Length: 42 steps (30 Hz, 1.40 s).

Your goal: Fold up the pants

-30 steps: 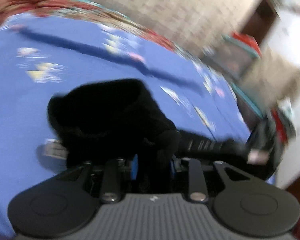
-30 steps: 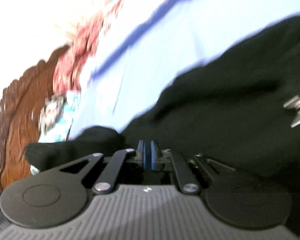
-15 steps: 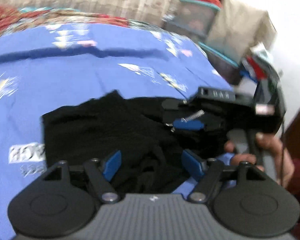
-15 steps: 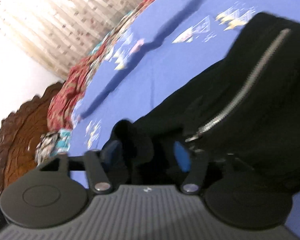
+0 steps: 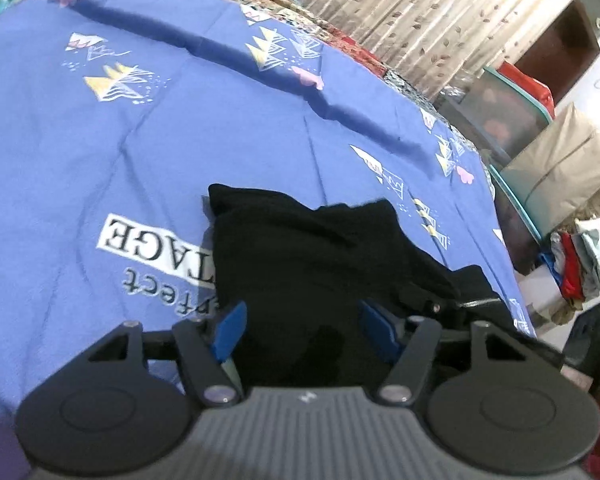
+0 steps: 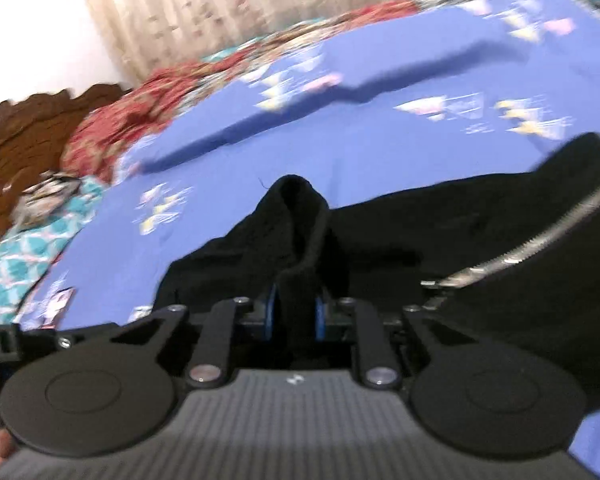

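Black pants [image 5: 316, 264] lie bunched on a blue printed bedsheet [image 5: 140, 128]. My left gripper [image 5: 306, 332] is open, its blue pads on either side of the near edge of the pants, holding nothing. In the right wrist view the pants [image 6: 480, 240] spread to the right with a silver zipper [image 6: 540, 240] showing. My right gripper [image 6: 294, 312] is shut on a raised fold of the black fabric [image 6: 300, 216], which stands up between the pads.
A carved wooden headboard [image 6: 28, 136] and red patterned bedding [image 6: 132, 132] lie at the bed's far left. Storage boxes [image 5: 512, 120], a tan bag [image 5: 568, 176] and piled clothes [image 5: 576, 264] stand past the bed's right edge. Curtains [image 5: 420, 12] hang behind.
My left gripper let go of the pants and now stands open. My right gripper opened, then shut on a fold of the fabric. Both views swung toward the curtain side.
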Each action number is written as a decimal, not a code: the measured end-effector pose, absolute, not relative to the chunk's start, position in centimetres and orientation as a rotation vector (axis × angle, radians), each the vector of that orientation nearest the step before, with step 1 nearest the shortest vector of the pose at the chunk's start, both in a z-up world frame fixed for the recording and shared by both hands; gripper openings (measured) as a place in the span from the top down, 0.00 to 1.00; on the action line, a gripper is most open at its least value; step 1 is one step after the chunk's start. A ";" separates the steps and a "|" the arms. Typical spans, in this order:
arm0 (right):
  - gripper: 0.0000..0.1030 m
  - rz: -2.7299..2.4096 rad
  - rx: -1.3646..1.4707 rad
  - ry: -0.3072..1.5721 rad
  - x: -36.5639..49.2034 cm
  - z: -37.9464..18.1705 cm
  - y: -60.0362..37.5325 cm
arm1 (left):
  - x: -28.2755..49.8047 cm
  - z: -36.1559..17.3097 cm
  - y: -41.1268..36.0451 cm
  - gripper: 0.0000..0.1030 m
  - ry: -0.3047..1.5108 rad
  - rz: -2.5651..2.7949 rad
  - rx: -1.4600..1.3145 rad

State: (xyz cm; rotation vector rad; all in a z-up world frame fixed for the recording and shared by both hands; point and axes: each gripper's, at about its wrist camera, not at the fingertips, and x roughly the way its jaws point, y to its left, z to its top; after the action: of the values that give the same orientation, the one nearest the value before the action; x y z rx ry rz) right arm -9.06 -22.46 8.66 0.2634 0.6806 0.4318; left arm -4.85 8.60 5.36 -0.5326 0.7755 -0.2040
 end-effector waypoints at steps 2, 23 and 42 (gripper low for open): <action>0.76 0.383 0.264 0.742 -8.6 6.8 -22.9 | -4.5 5.0 7.7 0.39 0.794 -0.211 -0.496; 0.51 0.367 0.382 0.690 -11.2 7.9 -27.4 | -4.2 1.8 7.2 0.49 0.983 -0.131 -0.484; 0.52 0.479 0.375 0.661 -10.0 8.1 -28.2 | -0.6 7.4 3.9 0.50 0.844 -0.244 -0.453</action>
State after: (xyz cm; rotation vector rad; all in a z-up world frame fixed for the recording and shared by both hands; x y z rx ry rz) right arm -9.98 -28.15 8.11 0.3751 0.6613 0.4791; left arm -0.61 3.89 7.44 -0.4535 0.8444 -0.2442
